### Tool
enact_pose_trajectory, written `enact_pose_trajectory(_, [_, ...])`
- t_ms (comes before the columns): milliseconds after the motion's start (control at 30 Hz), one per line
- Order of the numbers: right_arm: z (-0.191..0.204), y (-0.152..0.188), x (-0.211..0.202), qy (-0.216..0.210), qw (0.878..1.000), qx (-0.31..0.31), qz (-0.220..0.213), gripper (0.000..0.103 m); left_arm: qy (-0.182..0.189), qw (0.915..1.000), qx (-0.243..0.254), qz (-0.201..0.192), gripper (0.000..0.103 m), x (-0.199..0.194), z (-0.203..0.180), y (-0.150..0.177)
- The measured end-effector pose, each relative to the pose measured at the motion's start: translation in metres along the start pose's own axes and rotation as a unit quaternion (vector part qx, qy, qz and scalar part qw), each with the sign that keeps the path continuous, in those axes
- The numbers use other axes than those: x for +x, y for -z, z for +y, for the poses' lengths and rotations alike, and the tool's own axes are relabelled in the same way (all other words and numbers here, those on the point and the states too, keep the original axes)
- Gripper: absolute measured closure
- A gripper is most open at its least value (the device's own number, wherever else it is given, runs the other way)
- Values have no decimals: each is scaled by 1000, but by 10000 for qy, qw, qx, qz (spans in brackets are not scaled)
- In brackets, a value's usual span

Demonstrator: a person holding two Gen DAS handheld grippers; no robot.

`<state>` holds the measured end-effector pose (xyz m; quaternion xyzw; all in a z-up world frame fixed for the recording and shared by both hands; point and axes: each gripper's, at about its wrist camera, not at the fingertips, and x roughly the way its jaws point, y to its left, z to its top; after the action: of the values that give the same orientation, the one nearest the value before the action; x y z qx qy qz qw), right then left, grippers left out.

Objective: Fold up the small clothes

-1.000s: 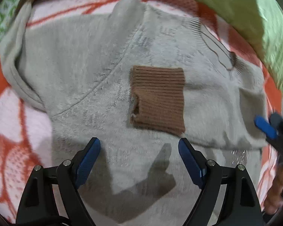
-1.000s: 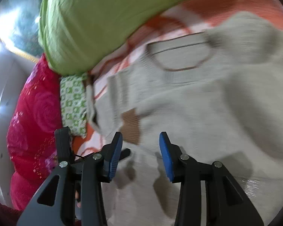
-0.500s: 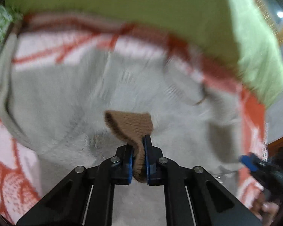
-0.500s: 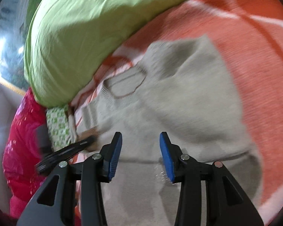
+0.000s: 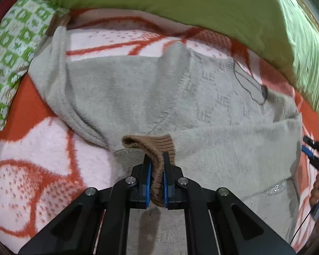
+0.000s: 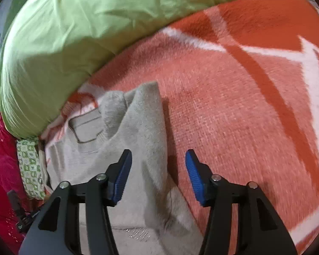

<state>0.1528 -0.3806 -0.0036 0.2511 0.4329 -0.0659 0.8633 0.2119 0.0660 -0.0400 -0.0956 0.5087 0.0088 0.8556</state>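
A grey sweater (image 5: 151,97) is spread on an orange-and-white blanket (image 5: 32,165), with its neckline (image 5: 251,85) toward the far right in the left wrist view. A brown ribbed cuff (image 5: 157,150) is pinched between the blue pads of the left gripper (image 5: 156,178); the fingers (image 5: 147,180) are closed narrowly on it, and the cuff is raised off the body of the sweater, its loose end curling over to the left. A green pillow (image 5: 180,6) lies along the far side, and a green-and-white patterned cushion (image 5: 12,48) is seen at the far left, touching the sweater's edge.

At the right edge of that view the right gripper (image 5: 311,150) is partly seen, held by a hand (image 5: 318,189), just beside the sweater's right edge.

In the right wrist view the right gripper (image 6: 157,178) is seen with its fingers (image 6: 121,178) apart and opening. The sweater's right edge (image 6: 159,148) lies below the gap, but it is not pressed by the pads; the left pad is over grey knit and the right pad (image 6: 193,178) over bare blanket. A red patterned fabric (image 6: 2,165) is seen at the left edge.
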Motion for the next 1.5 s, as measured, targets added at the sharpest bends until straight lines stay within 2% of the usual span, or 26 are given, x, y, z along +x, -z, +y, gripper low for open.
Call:
enact_pose_trajectory(133, [7,-2,28,241,9990,-287,251,48,-101,9998,-143,126,96,8,-3,-4])
enact_pose_trajectory(167, [10,-1,33,299,9983,-396,305,51,-88,9997,-163,134,96,6,1,-4])
enact_pose_trajectory(200, [12,0,37,312,9975,-522,352,64,-88,9997,-174,159,96,8,2,-5])
enact_pose_trajectory(233, [15,-2,38,213,9970,-605,422,94,-83,9997,-143,157,96,9,-2,-7])
enact_pose_trajectory(267, [17,-8,30,133,9973,-623,363,95,-42,9998,-121,136,96,5,0,-7])
enact_pose_trajectory(367, [14,-29,-5,52,9970,-767,-75,95,299,9995,81,-57,96,0,-22,-19])
enact_pose_trajectory(500, [-15,-48,1,135,9978,-647,54,95,520,9977,379,-231,96,12,-56,-33])
enact_pose_trajectory(567, [-27,-46,11,193,9983,-543,131,95,416,9975,504,-275,96,24,-61,-32])
enact_pose_trajectory(667, [-43,-38,24,151,9991,-332,208,95,35,9978,656,-78,95,46,-46,-21])
enact_pose_trajectory(733, [-46,-35,22,35,9997,-200,150,95,-19,9972,741,-41,94,51,-34,-15])
enact_pose_trajectory(800, [-42,-34,16,218,9994,-243,133,92,-74,9962,860,-71,93,47,-31,-13])
enact_pose_trajectory(900, [-22,-28,-1,524,9977,-418,55,85,-115,9948,1008,-112,88,34,-34,-8])
enact_pose_trajectory(967, [-13,-21,-13,549,9974,-464,-2,69,-35,9960,891,88,87,31,-30,-4])
enact_pose_trajectory(1000, [-3,-16,-18,529,9973,-512,-74,65,0,9968,782,152,86,29,-28,-1])
enact_pose_trajectory(1067, [14,-3,-27,220,9976,-628,-200,62,70,9979,559,319,75,29,-23,4])
enact_pose_trajectory(1100, [22,4,-25,-42,9976,-685,-127,62,81,9979,487,410,71,29,-18,11])
enact_pose_trajectory(1167, [32,17,-10,-338,9962,-772,221,61,-76,9977,506,454,70,31,-14,18])
enact_pose_trajectory(1233, [33,27,7,-167,9955,-826,441,61,-227,9975,518,420,70,26,-9,19])
enact_pose_trajectory(1300, [14,33,22,429,9949,-637,654,61,-390,9977,485,269,70,13,3,16])
enact_pose_trajectory(1367, [2,32,17,297,9975,-332,556,61,-629,9972,387,111,71,-1,20,8])
enact_pose_trajectory(1400, [1,31,11,321,9979,-246,503,61,-688,9971,331,65,68,-6,27,4])
enact_pose_trajectory(1467, [5,30,-4,343,9980,-358,394,61,-949,9953,106,-139,54,-18,51,-15])
enact_pose_trajectory(1500, [10,30,-9,261,9982,-403,349,61,-1050,9943,49,-183,43,-20,59,-22])
